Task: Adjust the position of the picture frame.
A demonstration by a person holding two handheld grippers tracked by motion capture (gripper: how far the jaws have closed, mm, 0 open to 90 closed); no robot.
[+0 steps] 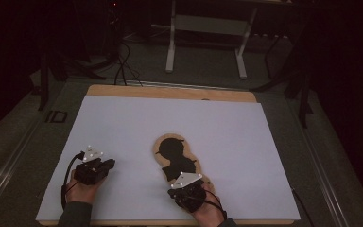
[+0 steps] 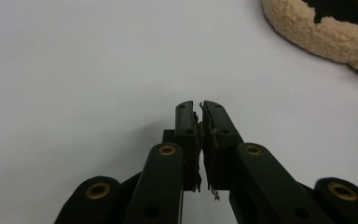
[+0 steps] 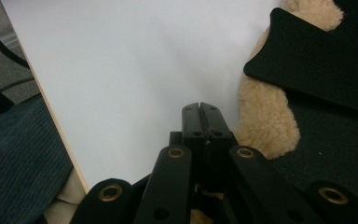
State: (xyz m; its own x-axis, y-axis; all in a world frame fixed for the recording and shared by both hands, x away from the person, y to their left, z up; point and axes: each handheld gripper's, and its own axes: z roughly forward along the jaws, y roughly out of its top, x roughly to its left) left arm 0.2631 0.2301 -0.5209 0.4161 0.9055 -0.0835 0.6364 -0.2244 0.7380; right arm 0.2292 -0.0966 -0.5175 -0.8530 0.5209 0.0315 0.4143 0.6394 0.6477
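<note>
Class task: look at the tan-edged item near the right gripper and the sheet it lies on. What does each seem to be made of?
Tan-edged item: probably fleece or sherpa trim, curly and nubby in the gripper views, around a black ribbed, matte fabric. Sheet: smooth, matte, pale, likely paper or thin plastic, hard to tell. Board under it: looks like wood.

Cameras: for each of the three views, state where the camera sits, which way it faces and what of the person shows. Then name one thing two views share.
High view: above the person's side, looking forward and down on the white sheet; both forearms, left gripper and right gripper show.
Left gripper view: rides the left gripper, facing along its shut jaws over the sheet; fleece item at upper right.
Right gripper view: rides the right gripper, jaws shut, beside the fleece item.
Shared: the fleece item appears in all three.
</note>
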